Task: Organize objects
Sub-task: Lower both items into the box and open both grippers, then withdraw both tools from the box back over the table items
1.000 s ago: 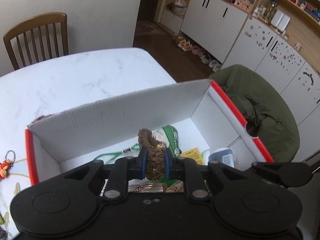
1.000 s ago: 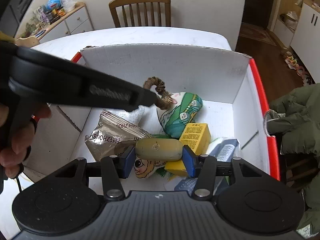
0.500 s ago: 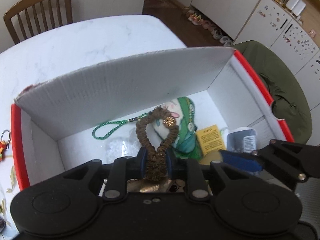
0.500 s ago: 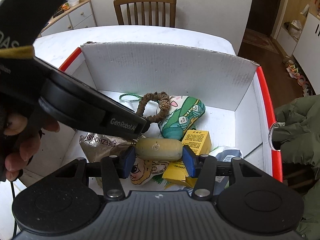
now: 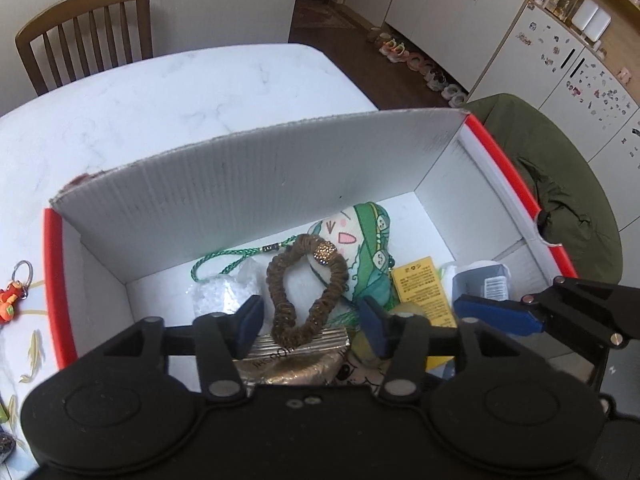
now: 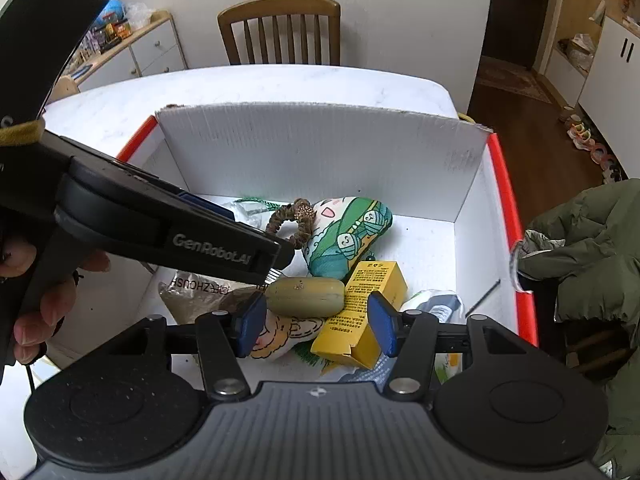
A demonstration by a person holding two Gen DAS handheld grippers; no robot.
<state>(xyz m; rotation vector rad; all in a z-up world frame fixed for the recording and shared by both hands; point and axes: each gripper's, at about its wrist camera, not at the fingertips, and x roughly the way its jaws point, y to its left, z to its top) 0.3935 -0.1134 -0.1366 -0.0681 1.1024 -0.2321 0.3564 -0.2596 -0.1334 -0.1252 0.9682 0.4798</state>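
A white cardboard box (image 5: 256, 184) with a red rim holds the sorted items. My left gripper (image 5: 312, 326) is open just above them. Between its blue pads, touching neither, a brown scrunchie (image 5: 288, 280) lies on a silver packet (image 5: 304, 340). My right gripper (image 6: 316, 328) is open too. An olive oblong piece (image 6: 306, 298) rests loose in front of it, on a cartoon plush and a yellow carton (image 6: 368, 292). The scrunchie (image 6: 298, 220) leans on a green plush (image 6: 348, 232). The left gripper's black body (image 6: 160, 232) crosses the right wrist view.
The box sits on a white marble table (image 5: 160, 100) with a wooden chair (image 5: 88, 32) behind it. An olive jacket (image 5: 560, 200) hangs right of the box. An orange keychain (image 5: 10, 300) lies left of the box. A hand (image 6: 52, 308) holds the left gripper.
Both grippers have opened. The left one let go of the scrunchie, which now lies on the silver packet. The right one released the olive piece, which dropped onto the items below.
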